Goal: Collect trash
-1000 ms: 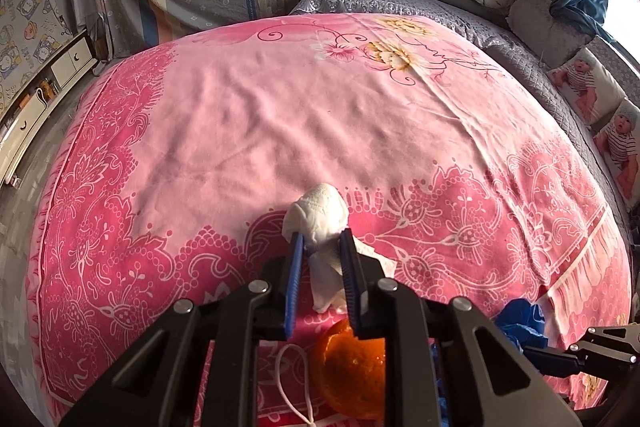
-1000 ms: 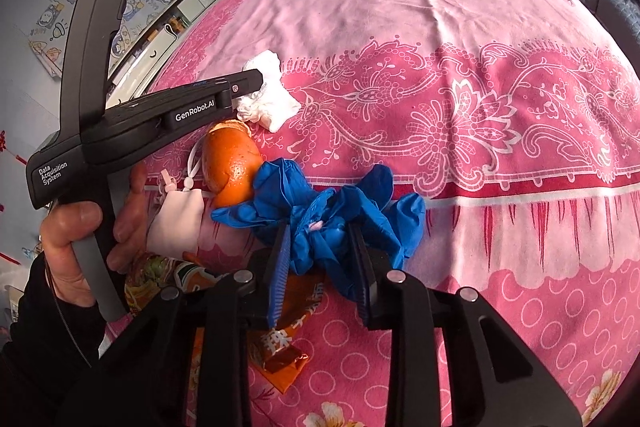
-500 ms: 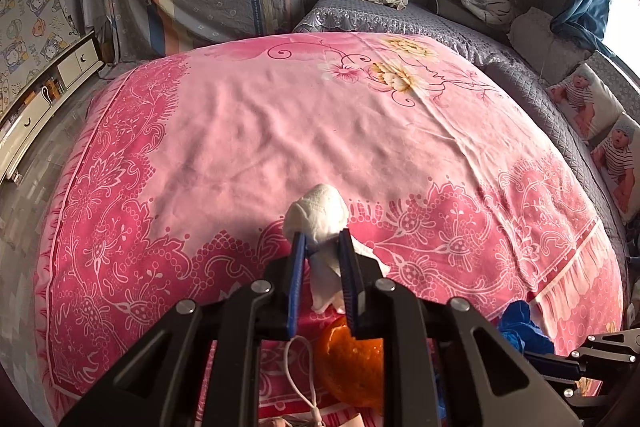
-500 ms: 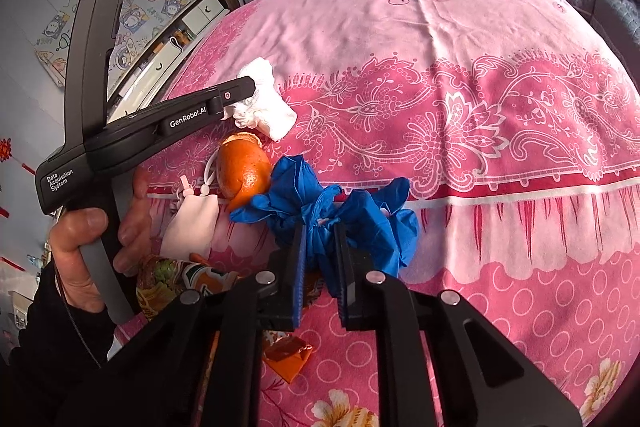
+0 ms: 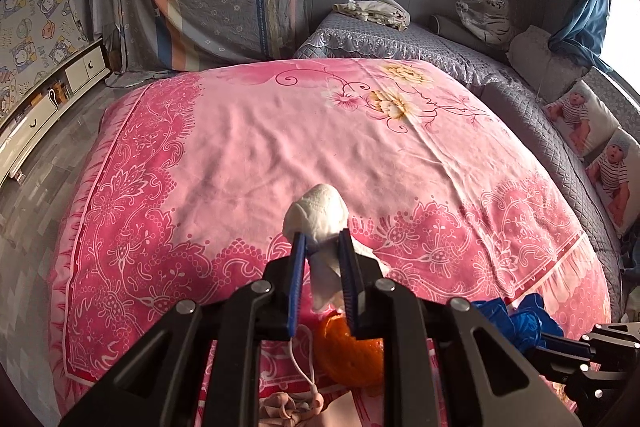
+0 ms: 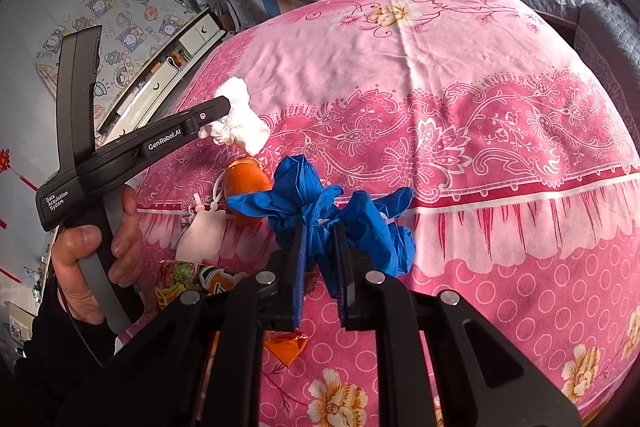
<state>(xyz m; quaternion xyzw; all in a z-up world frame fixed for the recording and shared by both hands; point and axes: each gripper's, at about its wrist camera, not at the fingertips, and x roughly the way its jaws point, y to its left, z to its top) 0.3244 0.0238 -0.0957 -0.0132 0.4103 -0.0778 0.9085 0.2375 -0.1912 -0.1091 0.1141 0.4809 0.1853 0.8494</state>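
Lifting two pieces of trash off the pink bed (image 5: pixel 248 147) at once.

Carry both loads clear of the orange peel (image 6: pixel 244 181) and wrappers lying below. The right claw (image 6: pixel 320 251) is clamped on the blue gloves (image 6: pixel 360 223); the left claw (image 5: pixel 322 259), nearly closed, pinches the white tissue wad (image 5: pixel 318 213) above the sheet.

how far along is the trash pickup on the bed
Nothing looks disposed of yet; no bin is in view. In hand: the left gripper is shut on a white tissue wad, and the right gripper on blue gloves. Left on the pink bedspread: an orange peel, a face mask and snack wrappers.
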